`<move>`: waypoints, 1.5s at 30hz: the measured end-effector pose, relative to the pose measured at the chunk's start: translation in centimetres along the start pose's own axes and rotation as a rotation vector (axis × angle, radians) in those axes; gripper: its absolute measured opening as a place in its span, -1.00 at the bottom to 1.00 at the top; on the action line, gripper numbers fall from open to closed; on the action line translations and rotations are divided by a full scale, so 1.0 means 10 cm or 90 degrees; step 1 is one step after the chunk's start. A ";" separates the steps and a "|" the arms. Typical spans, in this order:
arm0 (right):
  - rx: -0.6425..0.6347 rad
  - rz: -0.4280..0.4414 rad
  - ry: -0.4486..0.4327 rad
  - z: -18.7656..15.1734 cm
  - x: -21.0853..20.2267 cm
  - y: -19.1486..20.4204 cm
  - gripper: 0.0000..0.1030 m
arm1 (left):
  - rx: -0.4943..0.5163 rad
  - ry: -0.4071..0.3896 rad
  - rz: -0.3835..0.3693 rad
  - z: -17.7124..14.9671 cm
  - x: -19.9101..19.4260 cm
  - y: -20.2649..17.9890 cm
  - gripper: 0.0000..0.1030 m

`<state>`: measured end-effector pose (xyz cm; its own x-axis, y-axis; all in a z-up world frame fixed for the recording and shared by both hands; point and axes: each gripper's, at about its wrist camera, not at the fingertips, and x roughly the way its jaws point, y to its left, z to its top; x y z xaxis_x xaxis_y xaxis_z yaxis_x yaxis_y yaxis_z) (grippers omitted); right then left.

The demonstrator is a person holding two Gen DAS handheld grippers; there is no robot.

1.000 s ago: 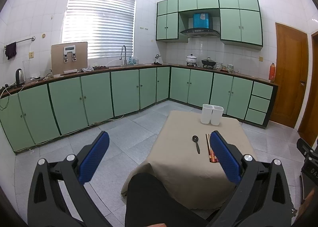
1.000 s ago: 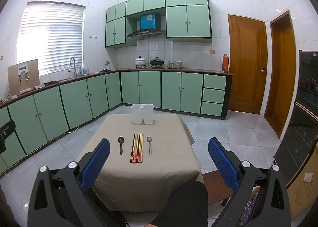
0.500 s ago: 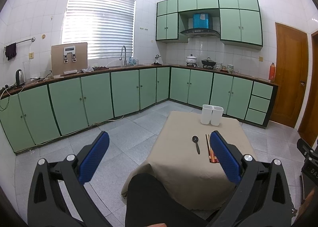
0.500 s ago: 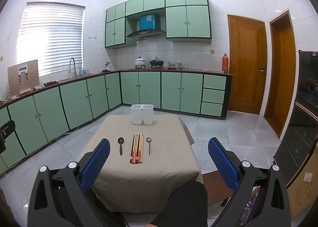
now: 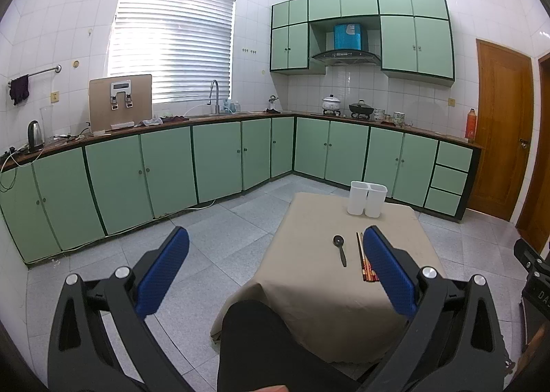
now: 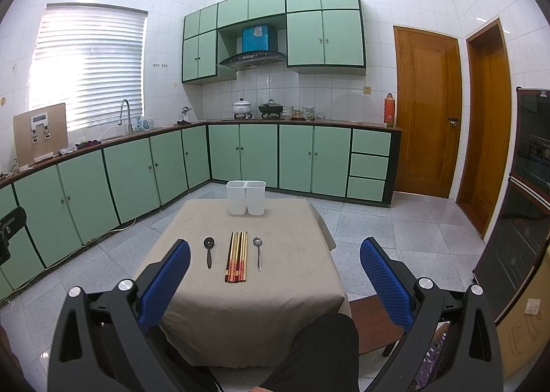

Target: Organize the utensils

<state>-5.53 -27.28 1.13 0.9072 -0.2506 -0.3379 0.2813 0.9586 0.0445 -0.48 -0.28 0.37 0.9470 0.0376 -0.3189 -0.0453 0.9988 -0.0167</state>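
Kitchen counter (image 6: 275, 295) ahead: chopsticks (image 6: 236, 256) lie lengthwise toward the holder (image 6: 246, 197) at its far edge, nearer my right tongs (image 6: 275, 275); both tongs gape empty.

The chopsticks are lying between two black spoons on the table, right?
Not quite. In the right wrist view, the chopsticks lie between a black spoon and a silver spoon, not two black ones. They are on the table.
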 end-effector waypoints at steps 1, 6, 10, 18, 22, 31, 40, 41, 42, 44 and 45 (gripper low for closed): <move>0.001 0.000 0.000 -0.01 0.00 -0.01 0.88 | 0.000 0.000 0.000 0.00 0.00 0.01 0.90; 0.000 -0.001 0.001 -0.01 0.01 0.01 0.88 | 0.000 0.000 0.001 -0.01 0.00 0.00 0.91; 0.002 0.000 0.002 -0.01 0.02 0.00 0.88 | 0.000 0.001 0.001 -0.01 -0.01 0.00 0.91; 0.001 0.000 0.004 -0.03 0.03 0.01 0.88 | 0.001 0.001 0.000 -0.02 -0.01 -0.01 0.91; 0.002 -0.001 0.004 -0.03 0.04 0.02 0.88 | 0.000 0.002 0.000 -0.02 -0.01 -0.01 0.90; 0.004 0.000 0.008 -0.04 0.06 0.02 0.88 | -0.001 0.003 -0.001 -0.01 0.00 0.00 0.91; -0.001 -0.004 0.018 -0.06 0.16 0.02 0.88 | 0.006 0.024 -0.029 -0.07 0.15 -0.03 0.90; -0.003 -0.005 0.026 -0.07 0.23 0.02 0.88 | 0.005 0.040 -0.041 -0.09 0.24 -0.04 0.90; -0.004 -0.004 0.035 -0.08 0.32 0.01 0.88 | 0.008 0.053 -0.046 -0.11 0.33 -0.05 0.90; 0.000 0.003 0.059 -0.08 0.54 -0.03 0.88 | 0.017 0.090 -0.059 -0.17 0.61 -0.08 0.90; 0.005 0.010 0.075 -0.10 0.68 -0.05 0.88 | 0.019 0.106 -0.065 -0.19 0.75 -0.09 0.90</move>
<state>0.20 -29.36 -2.13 0.8688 -0.2174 -0.4449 0.2699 0.9612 0.0575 6.06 -0.96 -3.86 0.8801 -0.0668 -0.4700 0.0601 0.9978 -0.0293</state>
